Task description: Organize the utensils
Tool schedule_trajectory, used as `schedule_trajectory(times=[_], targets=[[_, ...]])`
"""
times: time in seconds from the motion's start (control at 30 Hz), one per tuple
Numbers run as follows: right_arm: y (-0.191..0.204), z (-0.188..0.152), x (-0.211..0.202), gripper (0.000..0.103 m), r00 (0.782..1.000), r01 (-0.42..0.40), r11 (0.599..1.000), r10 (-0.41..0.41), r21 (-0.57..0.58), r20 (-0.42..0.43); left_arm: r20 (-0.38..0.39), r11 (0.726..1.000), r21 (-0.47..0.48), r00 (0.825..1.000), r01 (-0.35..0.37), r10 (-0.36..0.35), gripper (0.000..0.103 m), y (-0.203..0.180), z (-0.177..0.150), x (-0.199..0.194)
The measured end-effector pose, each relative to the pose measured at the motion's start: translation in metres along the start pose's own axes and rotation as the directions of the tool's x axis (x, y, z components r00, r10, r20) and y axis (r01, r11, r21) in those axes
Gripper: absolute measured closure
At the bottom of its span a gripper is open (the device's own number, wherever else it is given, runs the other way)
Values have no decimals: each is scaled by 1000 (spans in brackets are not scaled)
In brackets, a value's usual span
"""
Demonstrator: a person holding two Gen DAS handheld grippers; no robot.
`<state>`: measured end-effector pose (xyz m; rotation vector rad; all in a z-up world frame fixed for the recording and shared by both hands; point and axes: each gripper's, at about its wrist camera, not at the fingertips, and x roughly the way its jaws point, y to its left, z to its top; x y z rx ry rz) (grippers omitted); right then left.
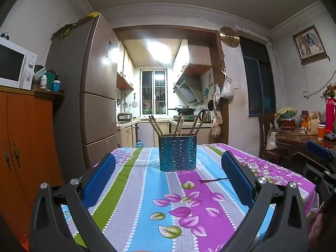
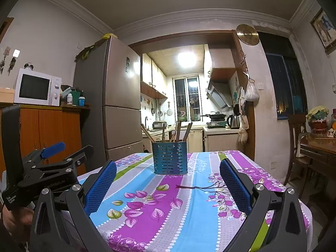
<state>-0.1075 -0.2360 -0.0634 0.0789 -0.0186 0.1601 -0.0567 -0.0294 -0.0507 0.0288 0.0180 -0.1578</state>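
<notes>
beyond both spread hand-held grippers (image 1: 168, 176) (image 2: 168, 178) stands the utensil holder (image 1: 177, 153).

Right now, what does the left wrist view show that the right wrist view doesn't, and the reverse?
Only the left wrist view shows the red thermos and orange cup on the wooden side table, with the right gripper at its right edge. Only the right wrist view shows the keys hanging on the wall, with the left gripper at its left. Both show the blue utensil holder with chopsticks on the floral tablecloth, plus the microwave and fridge. Both grippers are open and empty.
</notes>
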Motion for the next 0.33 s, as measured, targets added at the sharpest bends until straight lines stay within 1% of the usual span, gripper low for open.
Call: schedule_trajectory(times=[0.17, 0.33], targets=[[0, 0, 0, 5, 1000, 2, 1000, -2, 3, 2, -39, 1000, 2, 999, 3, -3, 6, -2, 0, 8], [0, -1, 1, 5, 1000, 4, 1000, -4, 1, 3, -43, 1000, 7, 999, -5, 5, 6, -4, 0, 8]])
